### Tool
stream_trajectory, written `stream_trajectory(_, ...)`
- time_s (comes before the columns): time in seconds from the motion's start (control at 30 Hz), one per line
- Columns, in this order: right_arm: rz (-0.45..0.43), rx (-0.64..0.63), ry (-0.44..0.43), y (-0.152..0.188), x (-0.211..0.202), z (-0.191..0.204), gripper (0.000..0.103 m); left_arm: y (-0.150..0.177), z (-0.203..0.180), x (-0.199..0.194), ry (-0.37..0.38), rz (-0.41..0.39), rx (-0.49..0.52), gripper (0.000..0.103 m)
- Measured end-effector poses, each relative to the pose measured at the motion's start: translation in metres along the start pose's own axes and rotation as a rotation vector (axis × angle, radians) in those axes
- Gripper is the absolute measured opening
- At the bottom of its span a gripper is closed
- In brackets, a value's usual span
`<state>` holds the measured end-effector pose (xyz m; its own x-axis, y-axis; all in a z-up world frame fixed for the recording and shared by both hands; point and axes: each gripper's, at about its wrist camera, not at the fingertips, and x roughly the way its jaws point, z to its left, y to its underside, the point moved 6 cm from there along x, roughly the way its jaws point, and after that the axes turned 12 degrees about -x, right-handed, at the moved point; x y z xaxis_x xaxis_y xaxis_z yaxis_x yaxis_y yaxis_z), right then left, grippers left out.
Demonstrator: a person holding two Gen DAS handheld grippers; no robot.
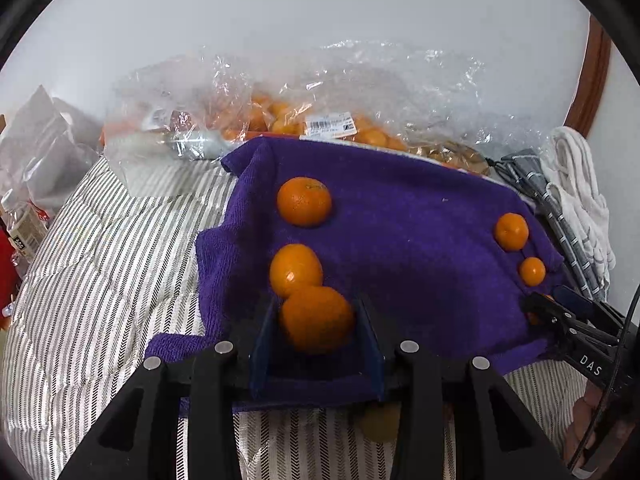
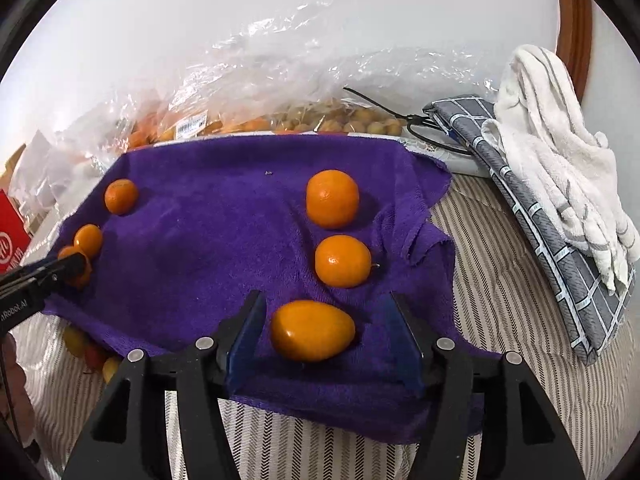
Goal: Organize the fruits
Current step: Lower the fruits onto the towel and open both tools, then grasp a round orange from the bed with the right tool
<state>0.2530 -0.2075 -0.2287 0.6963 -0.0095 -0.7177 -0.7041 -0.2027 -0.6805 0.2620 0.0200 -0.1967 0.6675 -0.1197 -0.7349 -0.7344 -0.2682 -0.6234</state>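
Observation:
A purple towel (image 1: 420, 240) lies spread on striped bedding, with two columns of oranges on it. In the left wrist view my left gripper (image 1: 316, 300) is shut on an orange (image 1: 316, 318) resting on the towel, its pads against both sides. That orange touches a second orange (image 1: 295, 270), and a third (image 1: 304, 201) lies farther back. My right gripper (image 2: 325, 298) stands open around an oval orange (image 2: 312, 330), with a gap on each side. Two more oranges (image 2: 343, 261) (image 2: 332, 199) lie beyond it. The left gripper (image 2: 74, 266) also shows at the left edge of the right wrist view.
Crinkled clear plastic bags (image 1: 320, 120) holding several small oranges lie behind the towel. A grey checked cloth (image 2: 560, 264) and a white towel (image 2: 560, 152) are piled at the right. A bottle (image 1: 20, 224) and a red box (image 2: 10, 236) sit at the left. Loose fruit (image 2: 94, 354) peeks from under the towel's edge.

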Motion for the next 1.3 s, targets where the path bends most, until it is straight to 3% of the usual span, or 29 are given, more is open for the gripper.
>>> stream_trajectory(0.07, -0.005, 0.008, 0.011, -0.001, -0.003, -0.002, 0.061, -0.001, 0.0, -0.003, 0.0, -0.013, 0.001, 0.045)
stream_trajectory(0.33, -0.04, 0.028, 0.097, 0.0, -0.038, -0.008, 0.061, -0.004, -0.003, -0.021, 0.03, -0.061, -0.021, 0.045)
stream_trajectory(0.47, -0.03, 0.063, 0.067, 0.007, -0.053, -0.007, 0.061, -0.009, -0.004, -0.039, 0.054, -0.128, -0.025, 0.045)
stream_trajectory(0.67, -0.001, 0.056, 0.032, 0.018, -0.072, 0.003, 0.061, -0.014, -0.003, -0.062, 0.13, -0.158, -0.032, 0.045)
stream_trajectory(0.77, -0.003, 0.033, 0.022, 0.022, -0.08, 0.012, 0.061, -0.006, 0.008, -0.067, 0.1, -0.121, -0.002, 0.045)
stream_trajectory(0.9, -0.02, 0.001, 0.009, 0.026, -0.088, 0.025, 0.059, 0.007, 0.028, -0.07, 0.115, -0.051, -0.011, 0.045)
stream_trajectory(1.13, -0.003, -0.031, -0.053, 0.035, -0.074, 0.053, 0.046, 0.039, 0.058, -0.077, 0.058, -0.017, 0.043, 0.045)
stream_trajectory(1.3, 0.01, -0.037, -0.167, 0.039, -0.068, 0.077, 0.045, 0.055, 0.07, -0.072, 0.063, 0.029, 0.023, 0.045)
